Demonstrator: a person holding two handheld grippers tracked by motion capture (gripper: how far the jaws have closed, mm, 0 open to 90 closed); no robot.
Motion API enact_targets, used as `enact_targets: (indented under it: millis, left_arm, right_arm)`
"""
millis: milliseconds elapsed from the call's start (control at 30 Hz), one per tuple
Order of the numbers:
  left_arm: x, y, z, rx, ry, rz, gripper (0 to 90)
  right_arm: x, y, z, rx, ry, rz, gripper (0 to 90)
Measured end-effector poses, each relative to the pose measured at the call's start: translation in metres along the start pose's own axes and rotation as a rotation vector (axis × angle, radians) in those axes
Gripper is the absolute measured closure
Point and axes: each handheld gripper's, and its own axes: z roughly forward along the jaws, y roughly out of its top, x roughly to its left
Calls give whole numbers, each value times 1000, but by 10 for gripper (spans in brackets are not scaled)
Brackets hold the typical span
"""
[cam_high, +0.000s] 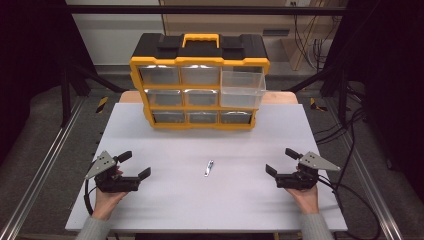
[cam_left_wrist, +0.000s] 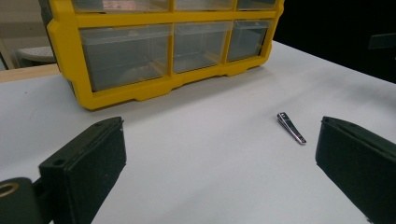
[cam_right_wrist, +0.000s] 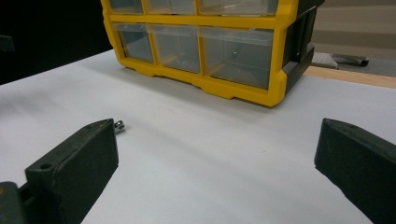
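Even overhead light; white table (cam_high: 210, 200) bright, surroundings near black at both sides of the high view. Soft, short shadows under the yellow organizer (cam_high: 200, 75). Pale glare on its clear drawers. Gripper views: near jaws soft, slightly blurred; nail clipper (cam_left_wrist: 291, 127) sharp with glints.

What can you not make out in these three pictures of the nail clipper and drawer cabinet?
- Nail clipper: high view, too small to read detail.
- Nail clipper, right gripper view: mostly hidden behind that gripper's own jaw.
- Drawer cabinet: left gripper view, upper rows cut off by the top edge.
- Drawer contents: hazy behind the clear fronts.
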Motion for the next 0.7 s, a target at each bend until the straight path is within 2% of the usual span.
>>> enact_targets:
  millis: [700]
  left_arm:
    - [-13,9,11,22,-23,10,20]
  right_arm:
    - [0,0,-1,7,3,-21,4]
